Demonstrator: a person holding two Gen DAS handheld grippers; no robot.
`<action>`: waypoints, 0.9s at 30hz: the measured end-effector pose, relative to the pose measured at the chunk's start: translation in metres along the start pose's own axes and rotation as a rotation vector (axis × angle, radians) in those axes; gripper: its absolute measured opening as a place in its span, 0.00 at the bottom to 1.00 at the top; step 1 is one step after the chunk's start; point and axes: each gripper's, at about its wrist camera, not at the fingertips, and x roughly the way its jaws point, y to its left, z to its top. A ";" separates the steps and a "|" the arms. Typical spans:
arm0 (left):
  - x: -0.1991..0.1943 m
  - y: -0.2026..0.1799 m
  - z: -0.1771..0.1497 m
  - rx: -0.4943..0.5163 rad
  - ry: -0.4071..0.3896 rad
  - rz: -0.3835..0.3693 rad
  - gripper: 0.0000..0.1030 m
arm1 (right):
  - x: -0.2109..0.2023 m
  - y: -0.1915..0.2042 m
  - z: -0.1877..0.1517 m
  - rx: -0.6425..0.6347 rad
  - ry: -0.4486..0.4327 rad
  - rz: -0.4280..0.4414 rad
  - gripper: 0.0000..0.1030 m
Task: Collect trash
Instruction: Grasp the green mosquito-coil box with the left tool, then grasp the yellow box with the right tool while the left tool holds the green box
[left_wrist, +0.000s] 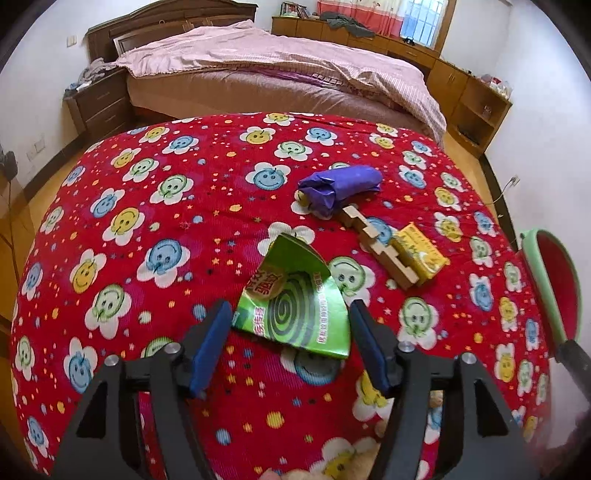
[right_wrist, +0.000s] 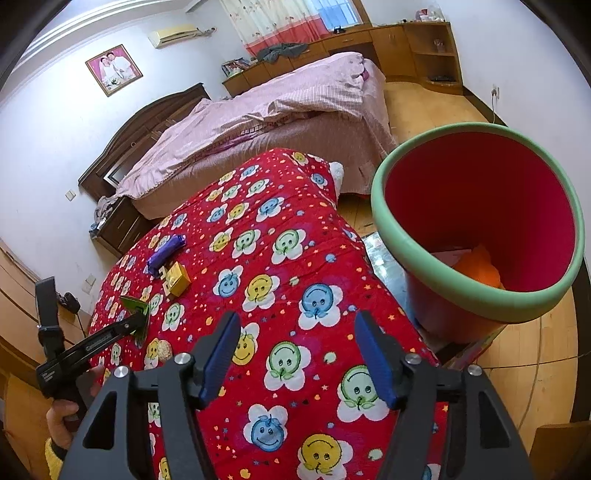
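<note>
- The surface (left_wrist: 147, 192), under a red smiley-flower cloth, carries all the loose trash at its middle and far side.
- The bin (right_wrist: 402, 243), red with a green rim, stands off the surface's right edge, mouth open, with some orange scrap already inside.
- The left hand-held gripper (left_wrist: 290, 319) is spread wide, holding nothing, its blue pads flanking the near end of the green wrapper (left_wrist: 295, 299).
- The right hand-held gripper (right_wrist: 295, 339) hangs released over bare cloth, near the bin.
- The green wrapper lies crumpled, one flap raised; I judge it best to push in lower and pinch across the folded middle, not the thin edge, so that it cannot slip.
- Beyond lie a purple wrapper (left_wrist: 340, 184), a yellow box (left_wrist: 421, 254) and a wooden piece (left_wrist: 380, 247) touching it.
</note>
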 end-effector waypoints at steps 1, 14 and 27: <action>0.002 0.000 0.000 0.004 0.000 0.005 0.65 | 0.001 0.000 0.000 0.000 0.002 0.000 0.66; 0.009 0.001 0.004 0.015 -0.034 0.046 0.64 | 0.018 0.020 0.008 -0.048 0.032 0.010 0.66; -0.013 0.032 0.000 -0.067 -0.067 0.076 0.64 | 0.064 0.084 0.023 -0.208 0.080 0.072 0.66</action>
